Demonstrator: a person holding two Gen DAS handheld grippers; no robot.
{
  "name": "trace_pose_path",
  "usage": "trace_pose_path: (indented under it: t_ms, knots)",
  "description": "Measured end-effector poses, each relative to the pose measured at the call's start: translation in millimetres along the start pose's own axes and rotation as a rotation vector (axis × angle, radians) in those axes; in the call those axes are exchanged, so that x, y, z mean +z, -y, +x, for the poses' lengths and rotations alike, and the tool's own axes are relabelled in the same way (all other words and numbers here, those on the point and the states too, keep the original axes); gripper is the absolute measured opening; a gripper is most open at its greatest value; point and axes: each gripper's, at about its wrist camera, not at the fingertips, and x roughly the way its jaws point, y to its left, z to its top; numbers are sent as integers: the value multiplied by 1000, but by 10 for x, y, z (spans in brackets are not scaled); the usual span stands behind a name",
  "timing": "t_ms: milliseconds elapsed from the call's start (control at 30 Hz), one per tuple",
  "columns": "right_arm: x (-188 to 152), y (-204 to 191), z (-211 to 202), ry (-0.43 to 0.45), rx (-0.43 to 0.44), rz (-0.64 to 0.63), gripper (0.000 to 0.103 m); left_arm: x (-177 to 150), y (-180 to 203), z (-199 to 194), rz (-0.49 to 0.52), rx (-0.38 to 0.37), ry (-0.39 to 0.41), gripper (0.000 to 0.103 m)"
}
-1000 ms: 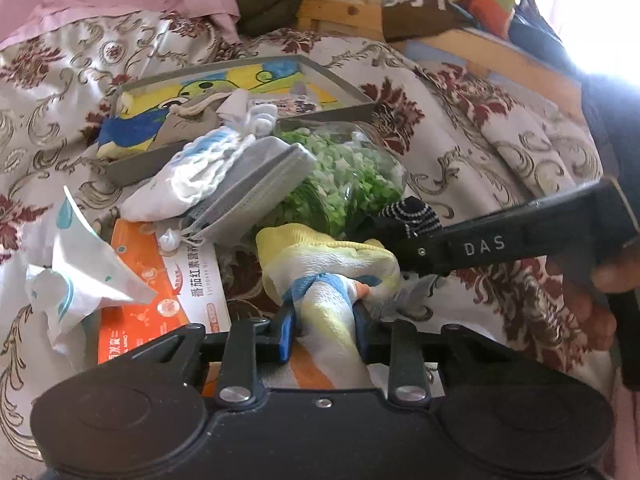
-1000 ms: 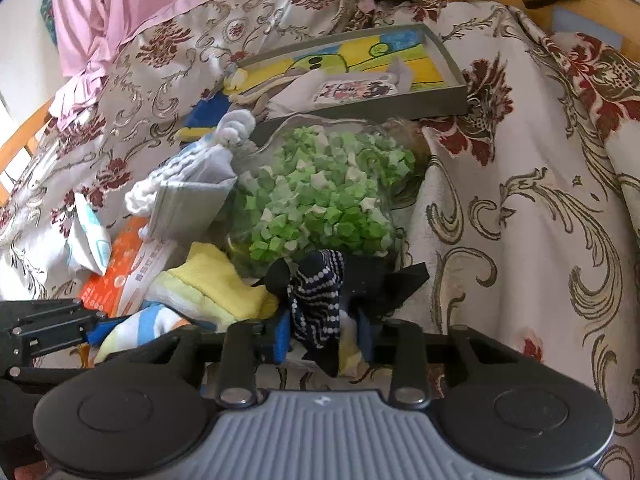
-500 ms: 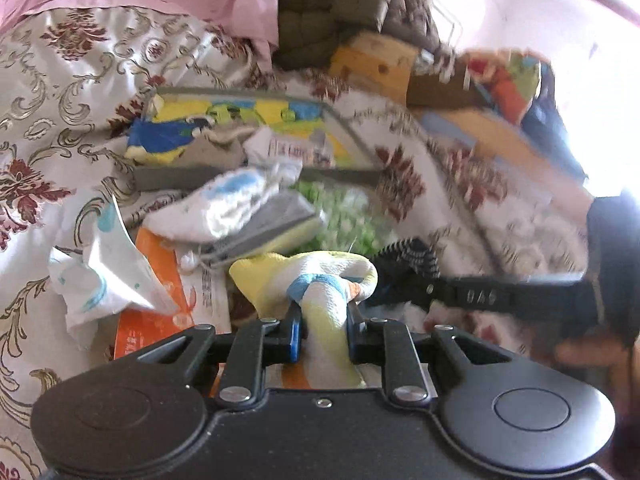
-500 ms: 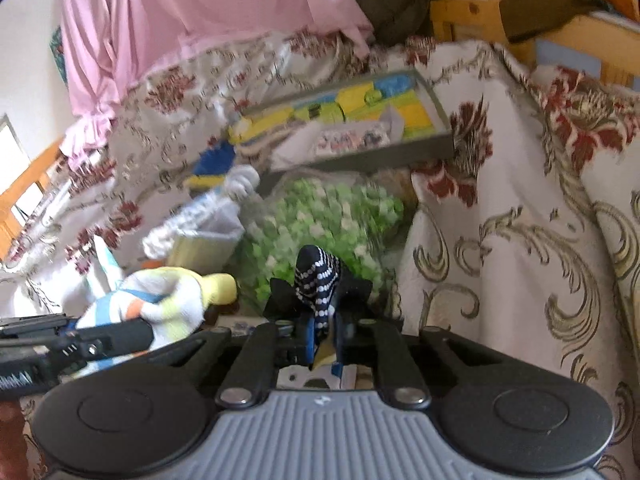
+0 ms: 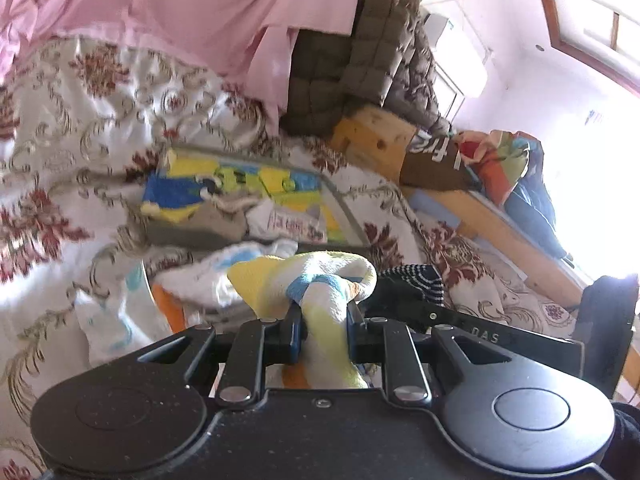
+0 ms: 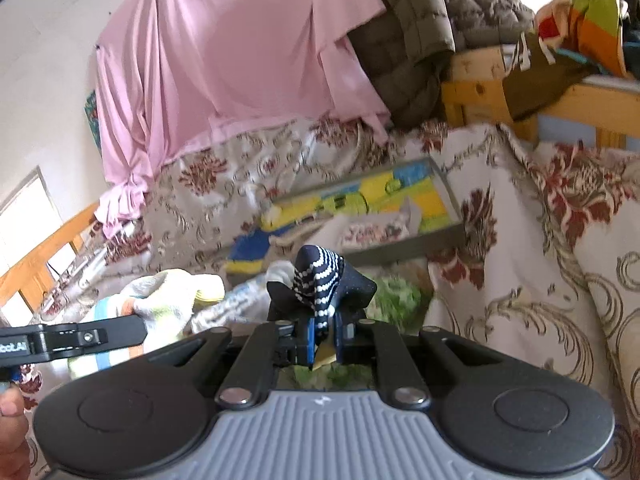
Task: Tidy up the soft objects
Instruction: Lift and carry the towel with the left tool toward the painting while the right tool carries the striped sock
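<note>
My left gripper (image 5: 320, 320) is shut on a yellow, white and blue striped sock (image 5: 320, 276), held up above the bed clutter. My right gripper (image 6: 322, 334) is shut on a dark navy sock with white dotted stripes (image 6: 320, 276), also lifted. Each gripper shows in the other's view: the right gripper (image 5: 404, 300) with its navy sock (image 5: 416, 274), and the left gripper (image 6: 136, 326) with the striped sock (image 6: 168, 292). A grey tray with a colourful cartoon lining (image 5: 340, 208) lies ahead on the bed and holds a few soft items; it also shows in the right wrist view (image 6: 444, 236).
A floral bedspread (image 5: 80, 120) covers the bed. A white and blue knitted item (image 5: 200, 276), an orange packet (image 5: 168, 308) and a bag of green pieces (image 6: 392, 296) lie below the grippers. A pink sheet (image 6: 240, 60), a quilted jacket (image 5: 360, 60) and a wooden frame (image 5: 372, 140) stand behind.
Both grippers have risen and tilted upward with their socks still held. The bed clutter has dropped lower in view and the pink sheet and wall now fill the top.
</note>
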Motion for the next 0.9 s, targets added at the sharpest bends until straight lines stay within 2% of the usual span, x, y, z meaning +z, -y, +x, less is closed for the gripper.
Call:
trace_pose_path:
  t_ms: [233,333,433,667,900]
  knots:
    - [192,41,87,78,-2,-20,10,264,25,151,27,46,39,22]
    - [333,85,247,114,3,-44,10,476,27,291,23,56,69,22]
    - [462,198,505,115,2,-12,10,706,48,462,27,60,95,22]
    - [616,521,1072,133,-30,64,10,1169,75,1139,57,79,90,22]
    - [709,805,1387,140,-49,114,10,1375,120,1880,99,95,79,22]
